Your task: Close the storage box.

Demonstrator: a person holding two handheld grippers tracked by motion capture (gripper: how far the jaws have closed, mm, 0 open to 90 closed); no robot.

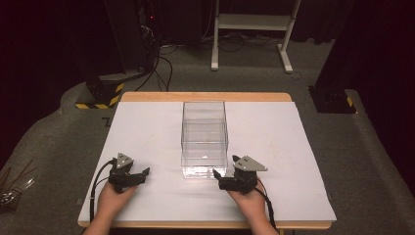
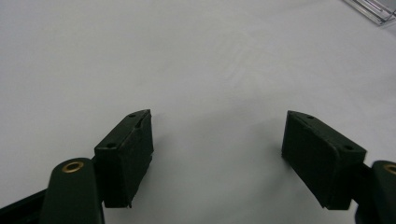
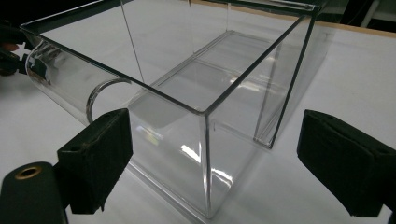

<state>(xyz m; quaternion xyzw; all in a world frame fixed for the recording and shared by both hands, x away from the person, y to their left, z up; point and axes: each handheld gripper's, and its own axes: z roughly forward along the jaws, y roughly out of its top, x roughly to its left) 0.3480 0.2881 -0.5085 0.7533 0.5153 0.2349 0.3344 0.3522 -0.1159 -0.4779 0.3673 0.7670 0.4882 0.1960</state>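
A clear, open-topped acrylic box (image 1: 204,132) stands in the middle of the white table (image 1: 274,147). My right gripper (image 1: 217,176) is open beside the box's near right corner, and that corner (image 3: 205,140) sits between the jaws in the right gripper view (image 3: 215,154). A clear tube-like shape (image 3: 56,79) lies along the box's near wall; I cannot tell whether it is inside or outside. My left gripper (image 1: 142,175) rests open on the near left of the table. Between its jaws (image 2: 217,135) is bare tabletop, and a box corner (image 2: 373,9) shows far off.
The table has a wooden rim (image 1: 205,96) at the back, and its near edge runs just under the person's hands. Beyond the table, the carpet holds cables, a white frame leg (image 1: 214,49) and a black stand with a striped base (image 1: 100,93).
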